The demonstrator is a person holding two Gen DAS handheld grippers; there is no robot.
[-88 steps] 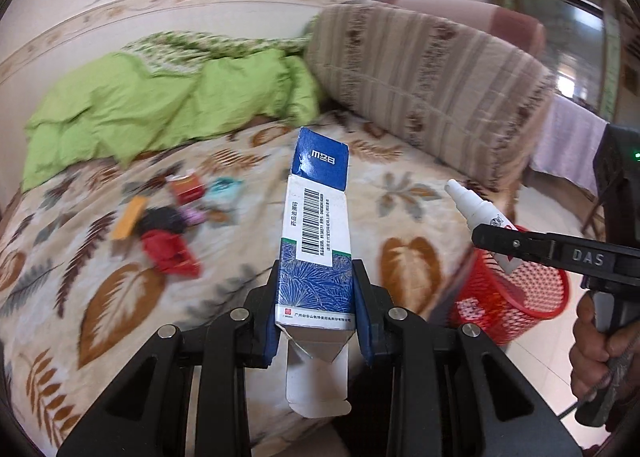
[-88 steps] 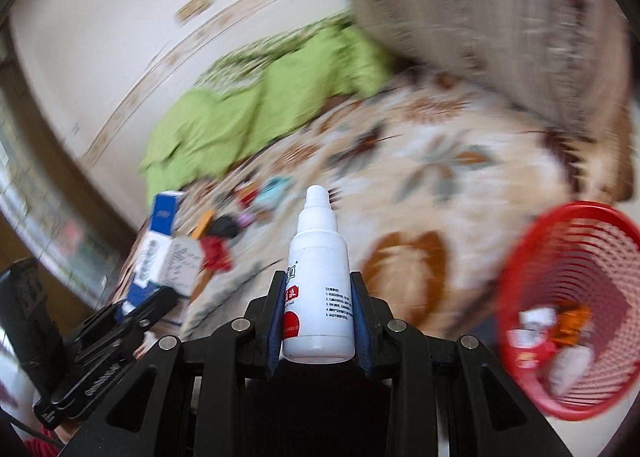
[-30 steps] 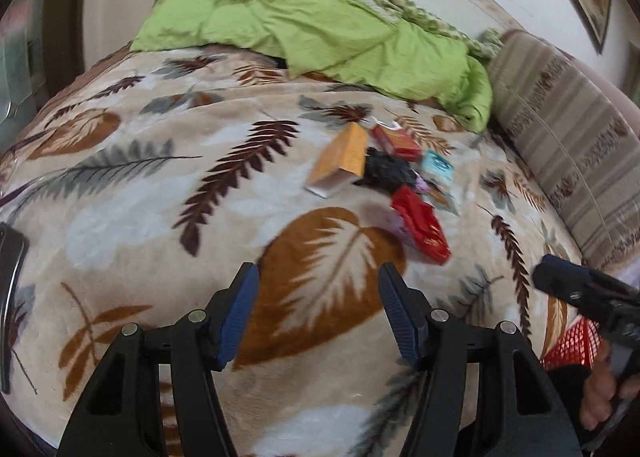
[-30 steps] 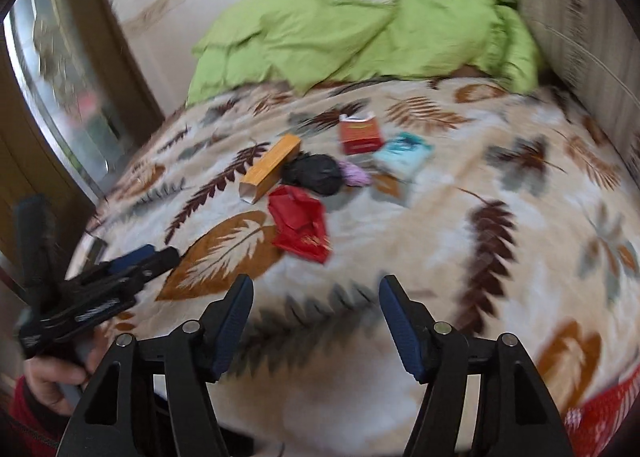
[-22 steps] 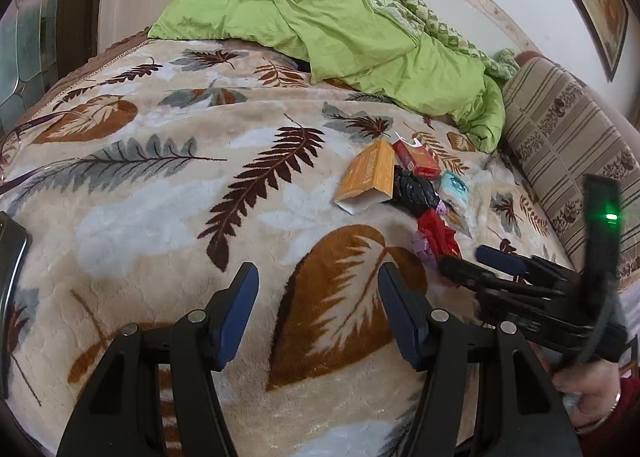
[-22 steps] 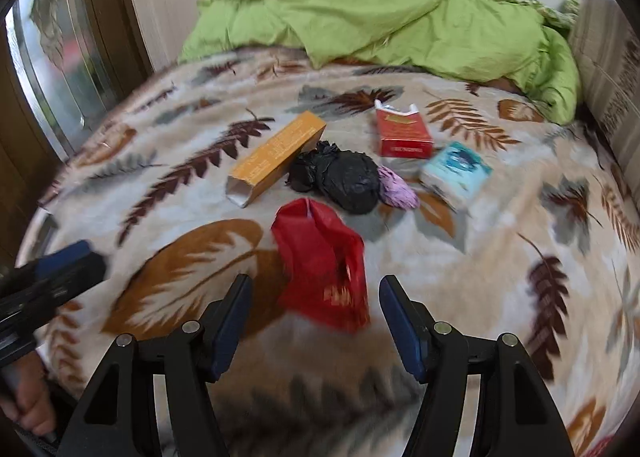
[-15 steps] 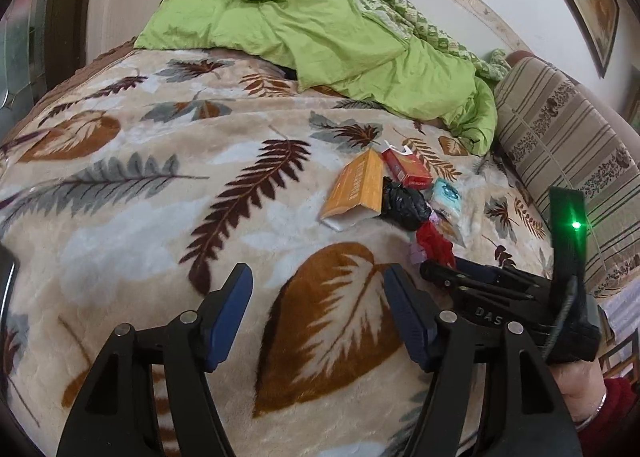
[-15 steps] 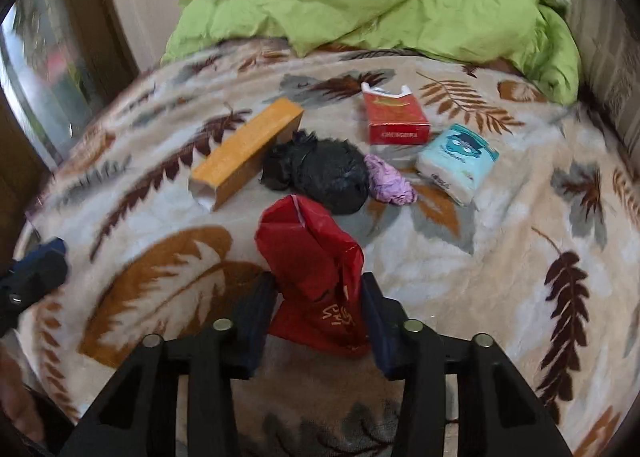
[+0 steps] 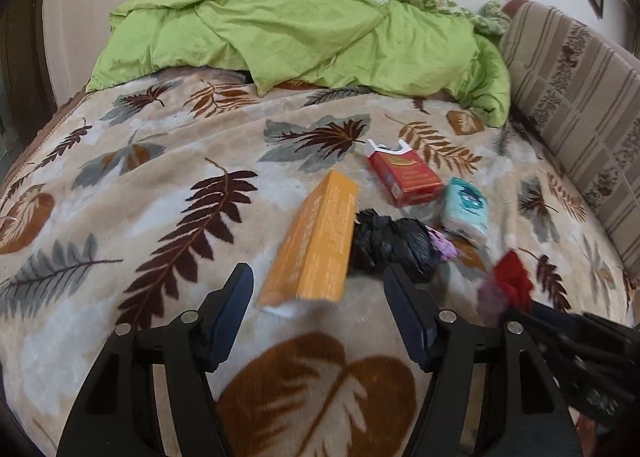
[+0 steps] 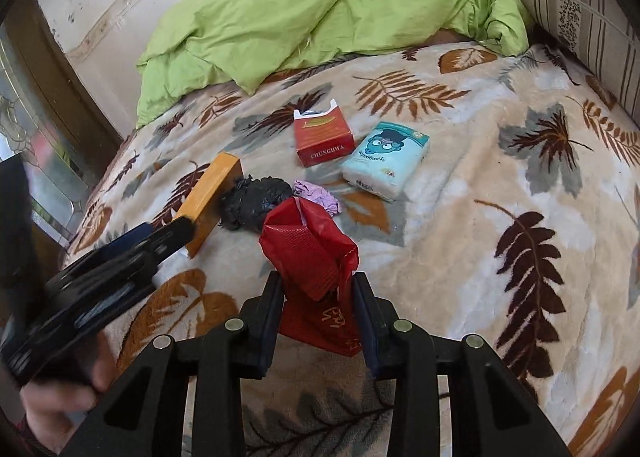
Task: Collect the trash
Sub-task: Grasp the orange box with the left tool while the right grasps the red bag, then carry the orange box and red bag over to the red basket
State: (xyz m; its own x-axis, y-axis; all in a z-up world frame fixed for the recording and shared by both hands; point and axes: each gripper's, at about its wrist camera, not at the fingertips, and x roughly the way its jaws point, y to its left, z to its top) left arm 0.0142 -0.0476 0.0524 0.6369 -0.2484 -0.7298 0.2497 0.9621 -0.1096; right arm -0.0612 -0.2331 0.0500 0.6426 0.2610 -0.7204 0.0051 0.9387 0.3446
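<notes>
Trash lies on a leaf-patterned blanket. My right gripper is shut on a red plastic bag, which also shows in the left wrist view. My left gripper is open, its fingers either side of the near end of an orange box, which also shows in the right wrist view. Beside the box lie a crumpled black bag, a pink scrap, a red cigarette pack and a light blue tissue pack.
A green quilt is heaped at the far side of the bed. A striped cushion stands along the right edge. A dark wooden frame with glass runs along the left.
My right gripper has closed on the red bag and lifted it off the blanket. My left gripper has moved forward to the orange box, still open.
</notes>
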